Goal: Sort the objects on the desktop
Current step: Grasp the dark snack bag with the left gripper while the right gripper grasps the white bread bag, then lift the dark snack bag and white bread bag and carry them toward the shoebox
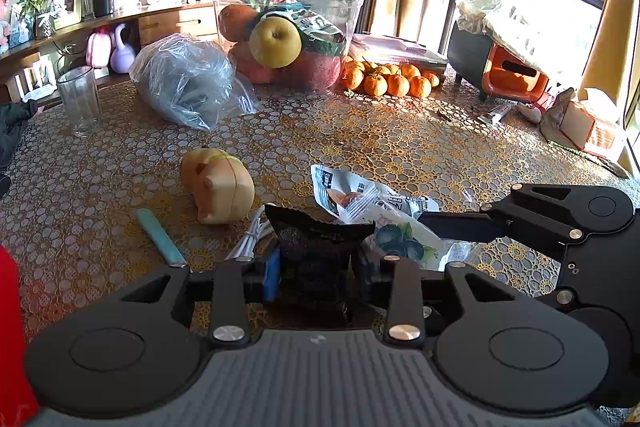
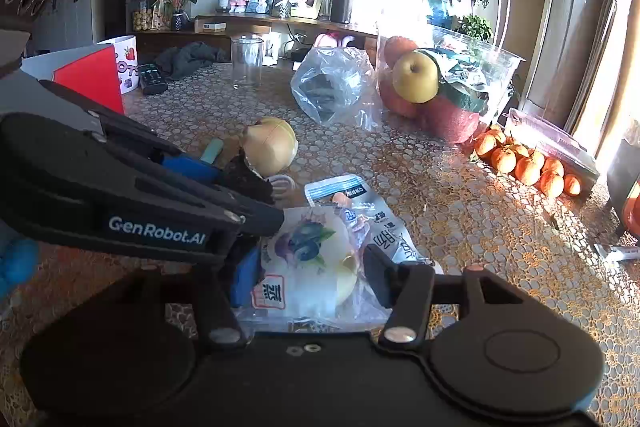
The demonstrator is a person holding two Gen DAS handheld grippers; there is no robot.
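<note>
Snack packets lie mid-table: we clamp the black packet point(image 1: 320, 247) in our left gripper point(image 1: 318, 267) and the blueberry packet point(image 2: 308, 259) in our right gripper point(image 2: 312, 275), likely to clear both together.

left gripper point(image 1: 316, 275): matte black links, silver rivets, blue-padded fingers point(image 1: 272, 277), ribbed grey base, white "GenRobot.AI" lettering; right gripper point(image 2: 308, 275) same.

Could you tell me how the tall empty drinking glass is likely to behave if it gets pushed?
The tall clear drinking glass stands upright and narrow, so a high push would probably tip it. It looks breakable. On its side, its round wall would likely roll across the patterned tablecloth.
</note>
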